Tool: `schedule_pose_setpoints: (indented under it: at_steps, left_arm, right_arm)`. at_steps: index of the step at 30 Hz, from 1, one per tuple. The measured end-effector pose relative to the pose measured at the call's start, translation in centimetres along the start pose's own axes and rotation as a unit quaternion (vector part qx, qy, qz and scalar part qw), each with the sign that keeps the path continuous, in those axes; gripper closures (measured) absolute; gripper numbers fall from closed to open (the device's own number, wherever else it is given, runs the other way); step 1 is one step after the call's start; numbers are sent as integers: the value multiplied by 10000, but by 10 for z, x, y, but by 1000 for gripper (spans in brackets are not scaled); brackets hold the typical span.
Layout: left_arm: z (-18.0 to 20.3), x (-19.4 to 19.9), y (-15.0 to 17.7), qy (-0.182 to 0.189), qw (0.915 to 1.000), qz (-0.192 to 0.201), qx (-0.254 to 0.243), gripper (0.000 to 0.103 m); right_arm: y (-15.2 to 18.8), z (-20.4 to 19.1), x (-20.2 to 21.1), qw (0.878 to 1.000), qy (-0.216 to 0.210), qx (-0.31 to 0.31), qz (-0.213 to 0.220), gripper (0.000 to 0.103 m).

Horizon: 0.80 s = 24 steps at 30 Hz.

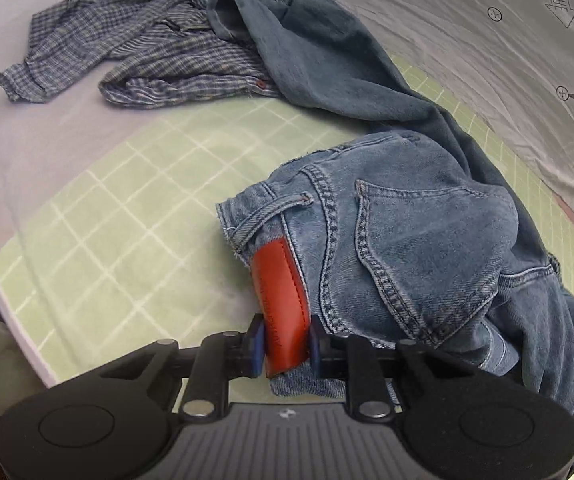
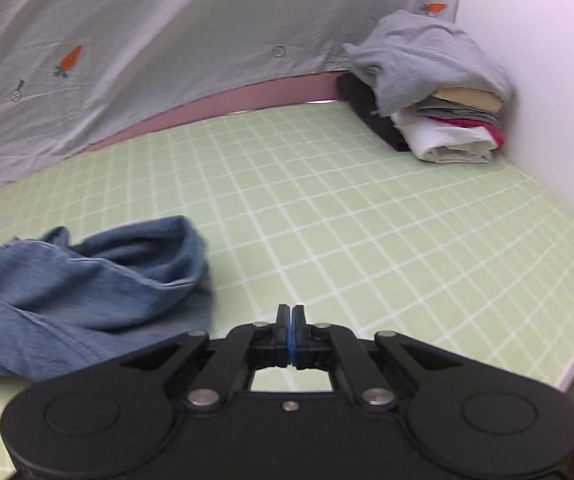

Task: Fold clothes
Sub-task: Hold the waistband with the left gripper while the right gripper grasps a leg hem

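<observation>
left tongs [image 1: 286,350] grip jeans [image 1: 399,248] | right tongs [image 2: 291,330] shut, empty; folded stack [image 2: 443,112]

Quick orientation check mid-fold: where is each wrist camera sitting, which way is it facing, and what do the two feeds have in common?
Left wrist: sits behind the left tongs, looking down at the jeans; tongs clamp the red waistband patch; checked shirt beyond.
Right wrist: sits behind the right tongs, shut on nothing, facing across the green grid mat to a folded stack.
Shared: mat, blue denim, carrot-print sheet. No hand or sleeve shows.
</observation>
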State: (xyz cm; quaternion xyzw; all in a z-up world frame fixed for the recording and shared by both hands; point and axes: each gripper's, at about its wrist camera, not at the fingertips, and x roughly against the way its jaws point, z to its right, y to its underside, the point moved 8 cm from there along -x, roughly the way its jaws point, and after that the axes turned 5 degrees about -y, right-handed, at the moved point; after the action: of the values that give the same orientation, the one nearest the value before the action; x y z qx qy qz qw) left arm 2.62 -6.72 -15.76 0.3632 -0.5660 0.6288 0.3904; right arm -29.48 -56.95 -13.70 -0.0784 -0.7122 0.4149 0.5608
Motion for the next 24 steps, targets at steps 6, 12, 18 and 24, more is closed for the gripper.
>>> schedule_pose_setpoints:
  at_steps: [6,12,18,24]
  left_arm:
    - [-14,-5,10,-141,9994,-164,266,79]
    - [-6,-2,9,-204,9997,-114,-78,78]
    - [-11,-5,9,-103,9998,-165,41,78]
    - [-10,-3,8,-66,9998,-155,-52,78]
  right_arm:
    - [23,36,-14,9967,-376,-547,-467,100]
    - [32,-26,-44,9878,-1163,-865,-575,72]
    - [38,-55,-68,9573,-1980,-1876,-961,50]
    - [44,-85,-80,9541,-2138,-1756,-1145,51]
